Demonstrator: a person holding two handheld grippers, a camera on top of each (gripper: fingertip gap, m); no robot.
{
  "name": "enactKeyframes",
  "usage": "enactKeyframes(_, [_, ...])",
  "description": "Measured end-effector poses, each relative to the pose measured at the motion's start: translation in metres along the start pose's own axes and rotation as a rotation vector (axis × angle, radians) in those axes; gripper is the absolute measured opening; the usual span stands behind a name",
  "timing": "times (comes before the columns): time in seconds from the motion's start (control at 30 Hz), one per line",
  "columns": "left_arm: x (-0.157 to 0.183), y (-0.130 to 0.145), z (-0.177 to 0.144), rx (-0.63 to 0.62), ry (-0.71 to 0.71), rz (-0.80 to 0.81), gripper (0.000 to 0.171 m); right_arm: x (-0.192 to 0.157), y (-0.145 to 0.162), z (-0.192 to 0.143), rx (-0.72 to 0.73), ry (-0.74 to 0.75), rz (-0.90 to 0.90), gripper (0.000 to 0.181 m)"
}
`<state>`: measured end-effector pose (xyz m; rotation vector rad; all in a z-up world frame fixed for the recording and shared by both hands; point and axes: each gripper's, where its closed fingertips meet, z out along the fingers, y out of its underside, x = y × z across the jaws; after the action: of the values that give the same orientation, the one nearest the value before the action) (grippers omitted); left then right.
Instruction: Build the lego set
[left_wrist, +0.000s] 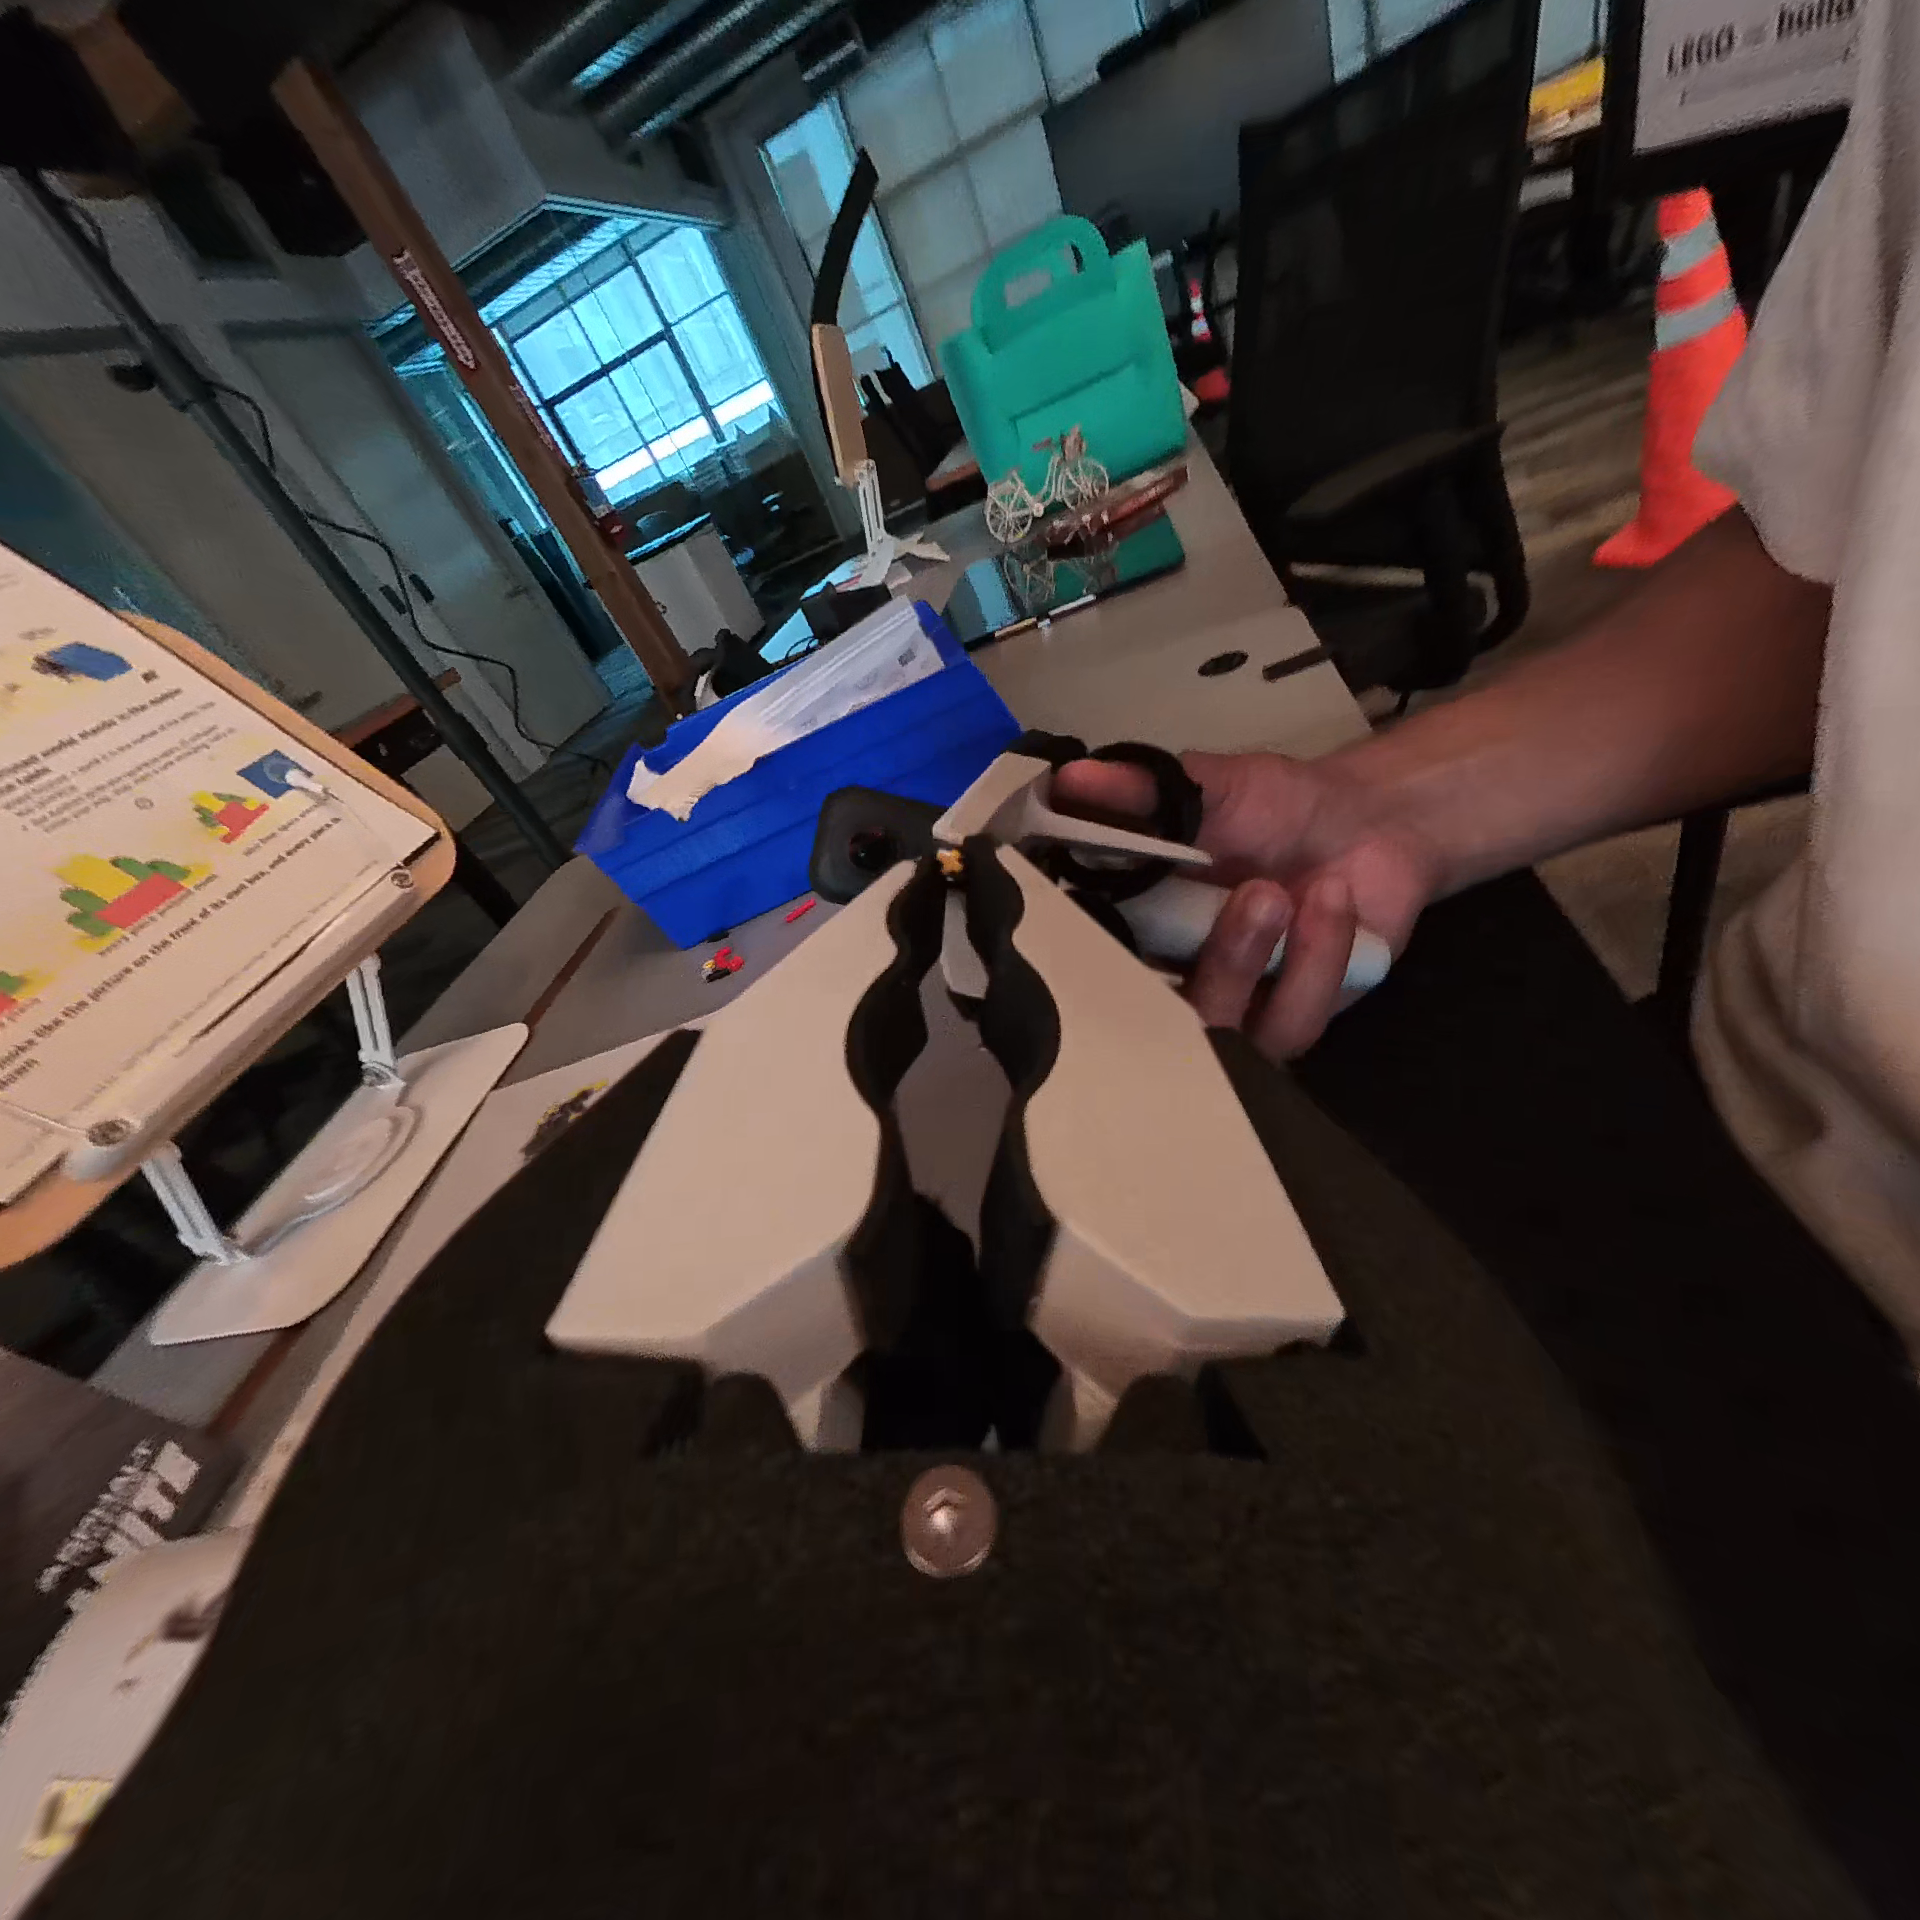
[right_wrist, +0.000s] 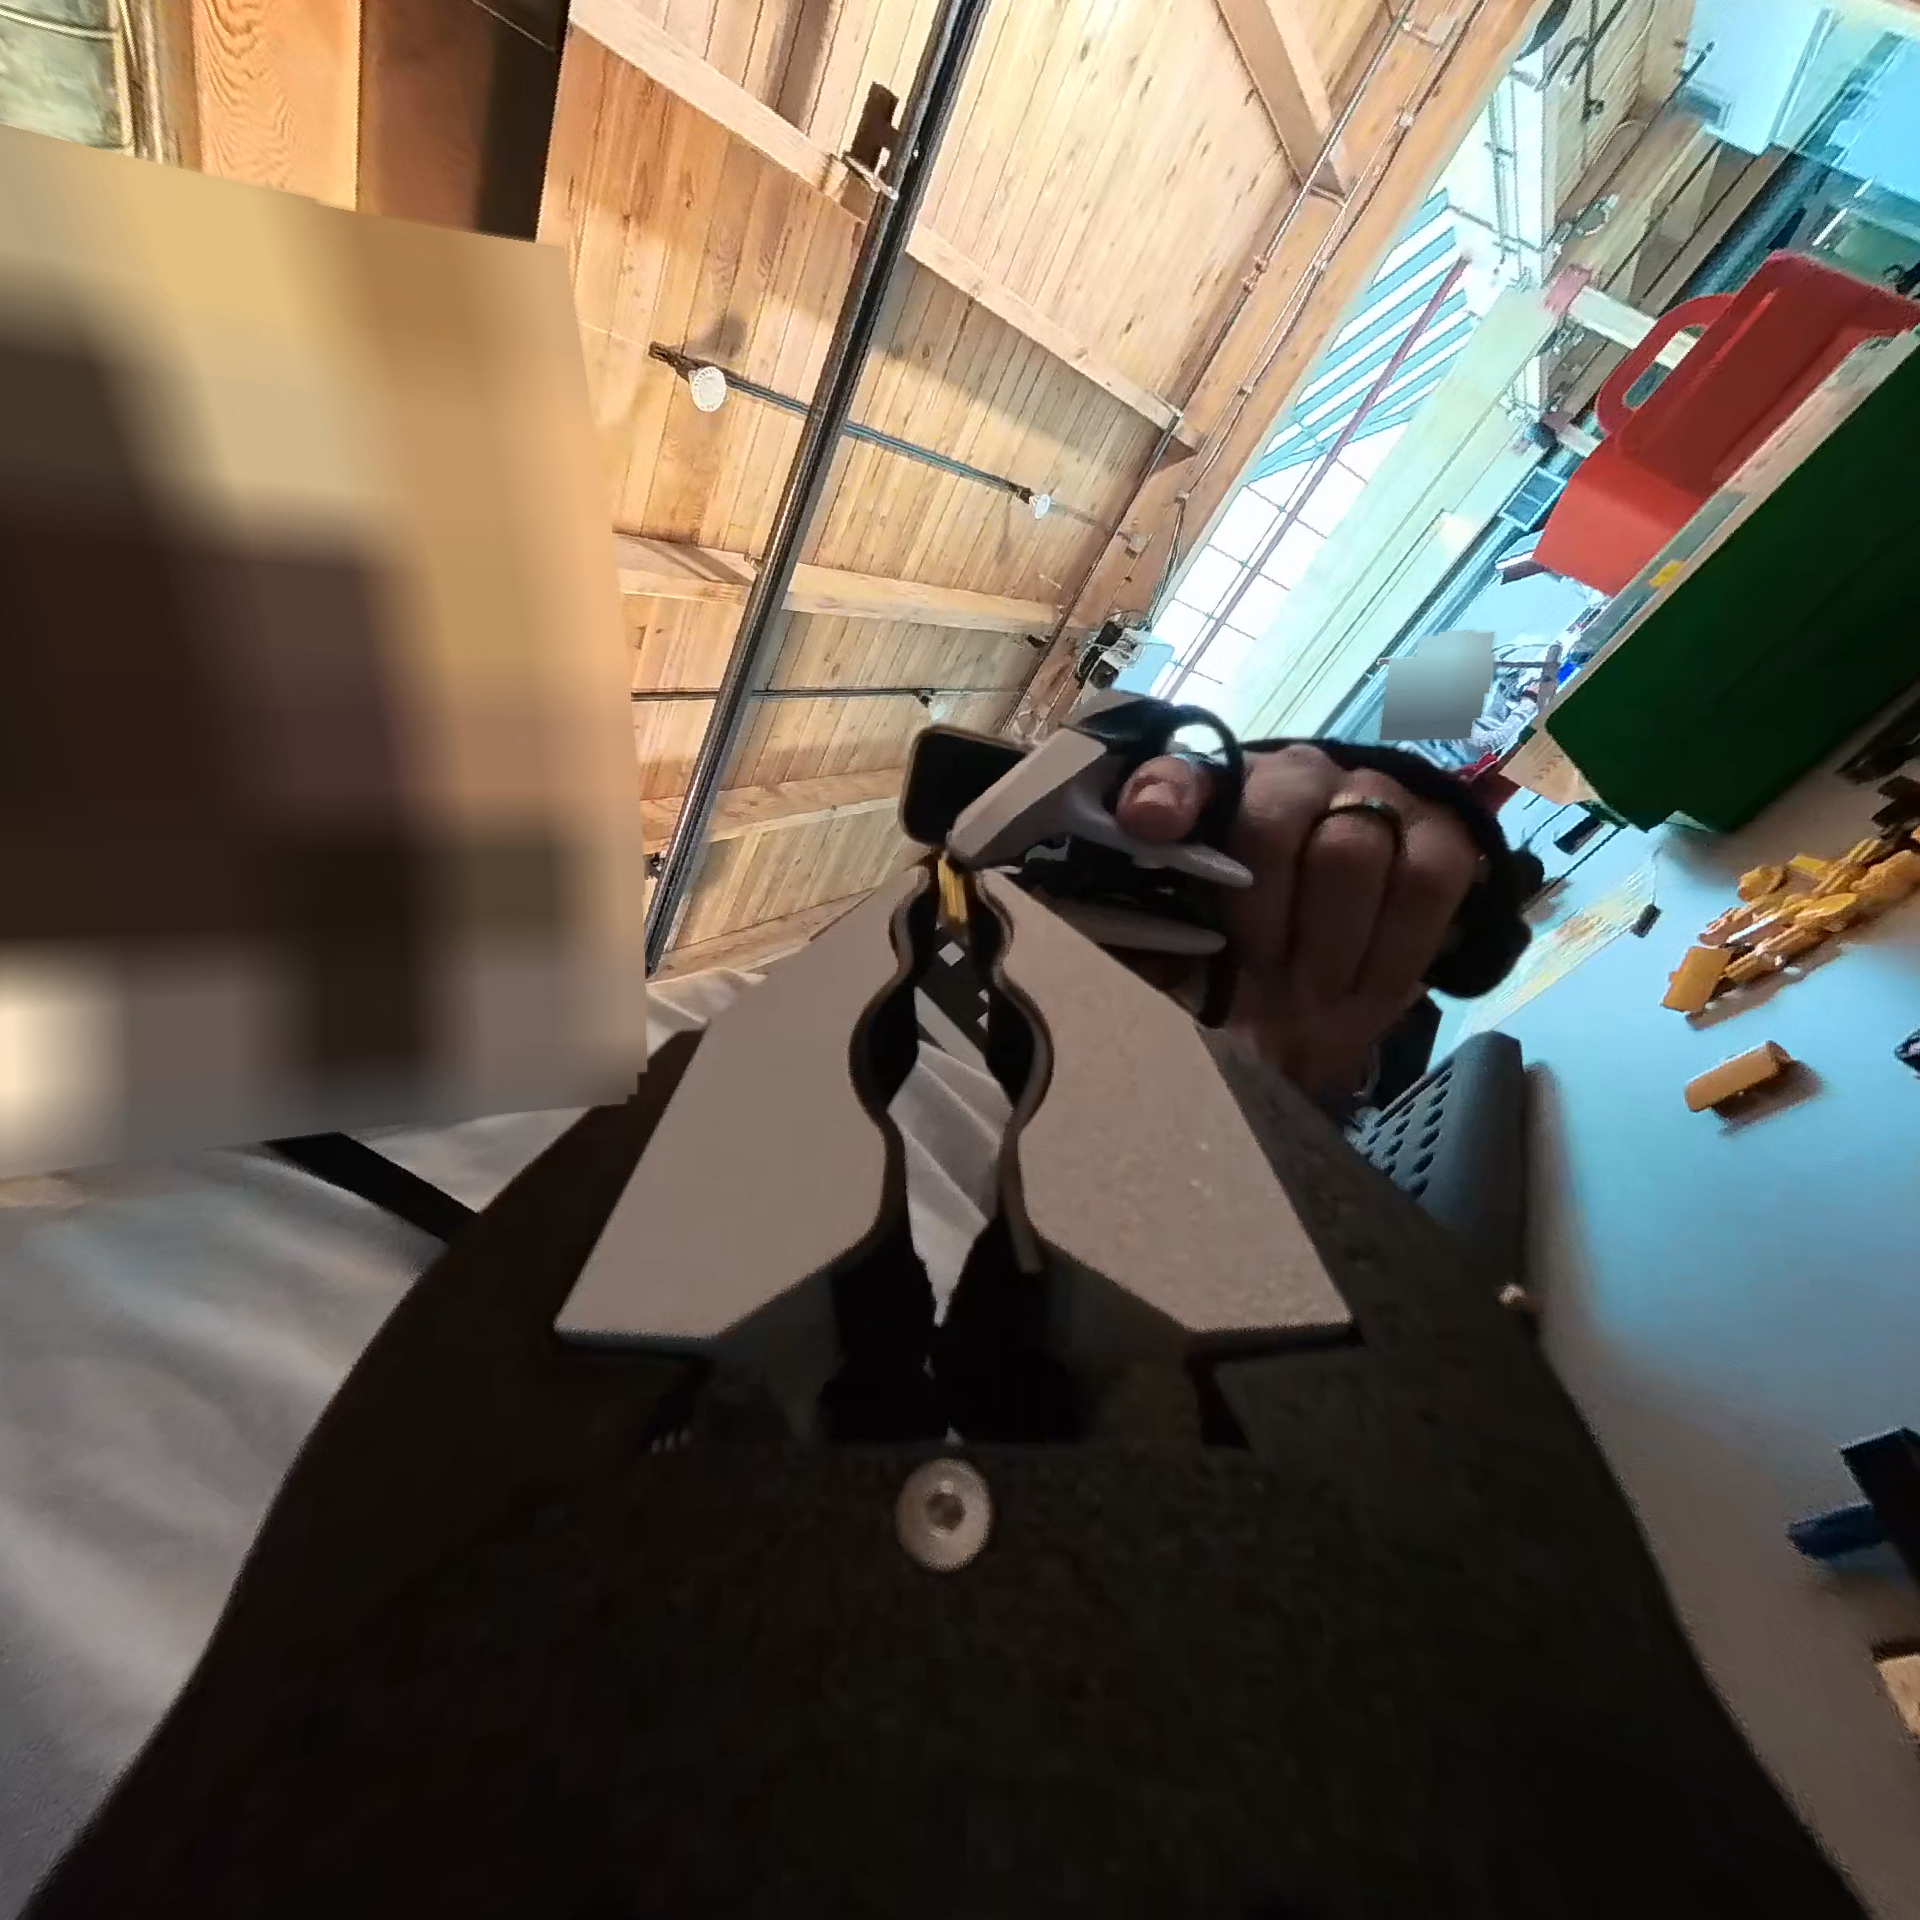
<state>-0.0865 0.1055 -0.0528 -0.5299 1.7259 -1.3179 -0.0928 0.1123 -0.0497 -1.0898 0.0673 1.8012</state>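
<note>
Fingers of both grippers (left_wrist: 948, 868) (right_wrist: 951, 894) pinch one small yellow piece (left_wrist: 948, 860) (tips meeting).

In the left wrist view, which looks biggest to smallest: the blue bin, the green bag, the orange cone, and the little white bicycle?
1. blue bin
2. green bag and orange cone: they look alike, so unranked; the cone stands farther off.
3. little white bicycle

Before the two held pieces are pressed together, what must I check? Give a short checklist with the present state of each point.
1. Left gripper holds the small yellow-black piece: ok.
2. Right gripper holds the yellow piece: ok.
3. Tips of both grippers meet: ok.
4. Studs aligned: cannot tell, too small.
5. Instruction sheet in view: ok.
6. Spare small red pieces near the blue bin: ok.
</note>
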Motion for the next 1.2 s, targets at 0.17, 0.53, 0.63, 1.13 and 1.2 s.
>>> enactKeyframes(0.17, [0.004,0.003,-0.003,-0.095,0.055,0.159,0.001,0.001,0.005,0.0,-0.038,-0.014,0.063,0.003])
enactKeyframes(0.53, [-0.001,0.02,-0.015,-0.272,0.037,0.121,0.002,0.02,0.002,-0.008,-0.074,0.167,-0.07,0.002])
enactKeyframes(0.63, [0.0,0.022,-0.016,-0.275,0.047,0.079,0.004,0.021,0.005,-0.007,-0.094,0.183,-0.097,0.003])
enactKeyframes(1.13, [0.005,0.029,-0.022,-0.306,0.058,0.115,0.001,0.027,0.012,-0.003,-0.162,0.285,-0.339,0.003])
enactKeyframes(1.2, [0.005,0.03,-0.022,-0.328,0.042,0.177,0.001,0.028,0.012,-0.003,-0.159,0.275,-0.289,0.003])
